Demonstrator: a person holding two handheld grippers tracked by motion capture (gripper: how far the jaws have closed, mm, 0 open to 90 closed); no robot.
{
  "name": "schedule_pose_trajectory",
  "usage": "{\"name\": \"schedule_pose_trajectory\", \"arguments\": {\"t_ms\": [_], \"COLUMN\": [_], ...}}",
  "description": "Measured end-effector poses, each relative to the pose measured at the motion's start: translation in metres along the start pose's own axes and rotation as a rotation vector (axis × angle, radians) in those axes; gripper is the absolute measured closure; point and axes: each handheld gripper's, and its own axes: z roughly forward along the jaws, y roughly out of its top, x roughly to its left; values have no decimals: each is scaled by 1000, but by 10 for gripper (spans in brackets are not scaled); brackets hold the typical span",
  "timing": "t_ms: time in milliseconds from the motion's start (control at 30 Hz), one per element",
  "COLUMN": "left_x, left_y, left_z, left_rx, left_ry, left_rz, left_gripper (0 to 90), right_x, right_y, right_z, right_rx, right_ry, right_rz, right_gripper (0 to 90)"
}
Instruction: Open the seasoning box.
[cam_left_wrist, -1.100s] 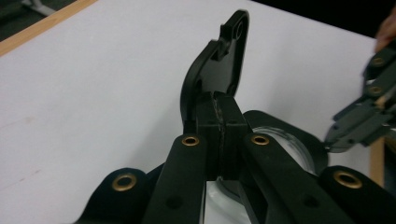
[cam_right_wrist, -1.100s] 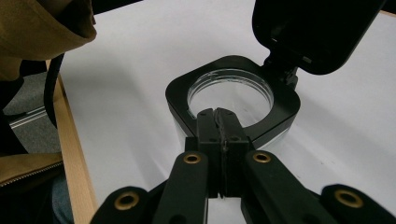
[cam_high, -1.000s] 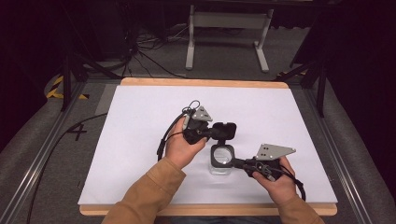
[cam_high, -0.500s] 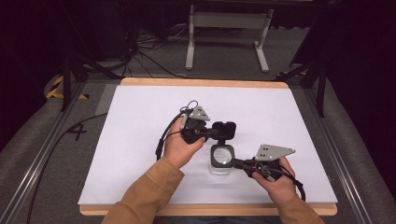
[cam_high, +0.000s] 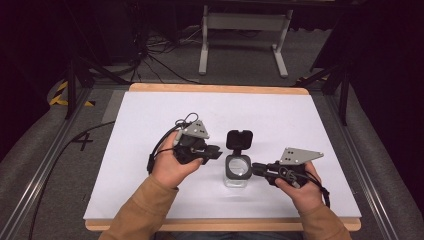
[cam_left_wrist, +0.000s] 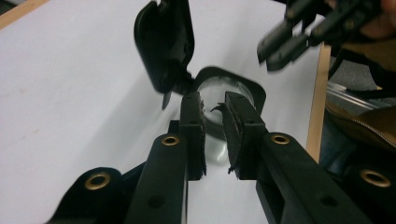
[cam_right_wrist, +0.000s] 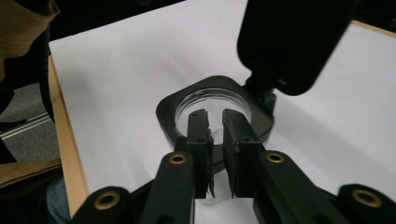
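Clear jar (cam_high: 238, 170) with black flip lid (cam_high: 239, 139) stands lower centre of white table (cam_high: 150, 120), lid hinged open, upright. Left gripper (cam_high: 214, 152) just left of jar, jaws narrowly apart, empty. Right gripper (cam_high: 256, 169) at jar's right rim, jaws narrowly apart, nothing visibly clamped. Likely step: steady jar body with right, work lid with left; avoid tipping.
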Motion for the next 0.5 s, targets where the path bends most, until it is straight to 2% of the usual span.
{"name": "schedule_pose_trajectory", "arguments": {"t_ms": [133, 233, 333, 500], "left_x": [0, 4, 7, 9], "left_y": [-11, -23, -34, -46], "left_z": [-16, -27, -35, -42], "left_rx": [24, 65, 93, 109], "left_ry": [38, 70, 87, 94], "left_rz": [-19, -28, -50, -73], "left_gripper": [748, 739, 717, 672], "right_x": [-11, -19, -28, -39], "right_y": [5, 6, 5, 5], "right_z": [-10, -13, -15, -21], "right_rx": [-10, 23, 51, 61], "right_ry": [-10, -25, -45, -84], "right_rz": [20, 24, 22, 26], "right_gripper": [725, 639, 580, 548]}}
